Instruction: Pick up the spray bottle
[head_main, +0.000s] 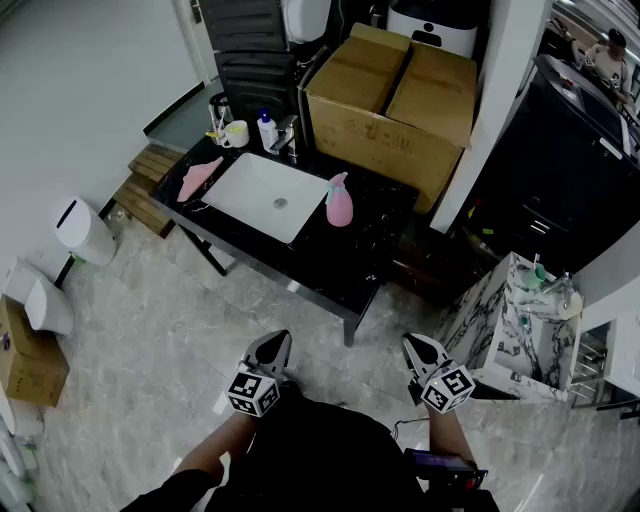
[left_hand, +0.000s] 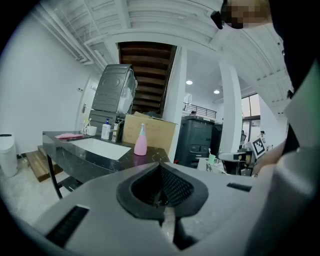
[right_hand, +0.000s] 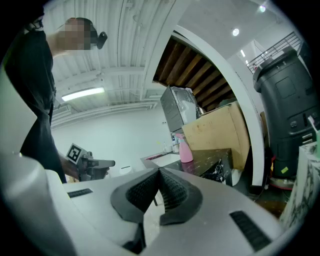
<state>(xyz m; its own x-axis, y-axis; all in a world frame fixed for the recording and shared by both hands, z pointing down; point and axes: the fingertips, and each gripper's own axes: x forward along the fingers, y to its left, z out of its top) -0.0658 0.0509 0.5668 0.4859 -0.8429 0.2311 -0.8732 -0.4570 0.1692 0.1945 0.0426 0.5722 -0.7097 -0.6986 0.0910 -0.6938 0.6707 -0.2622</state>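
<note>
Both left hand-held gripper (head_main: 278, 342) and right hand-held gripper (head_main: 414, 346) are closed, empty, over marble floor (head_main: 170, 340); spray bottle (head_main: 339, 202) stands upright on black counter (head_main: 350, 268).

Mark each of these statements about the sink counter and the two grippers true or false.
1. The pink spray bottle stands upright on the black counter, beside the white sink. True.
2. The right gripper holds the bottle. False: the right gripper is shut on nothing, away from the counter.
3. A pink cloth lies on the counter. True.
4. The left gripper's jaws gape wide. False: the left gripper is shut and empty.
5. The cardboard box stands in the sink. False: the cardboard box stands behind the counter.
</note>
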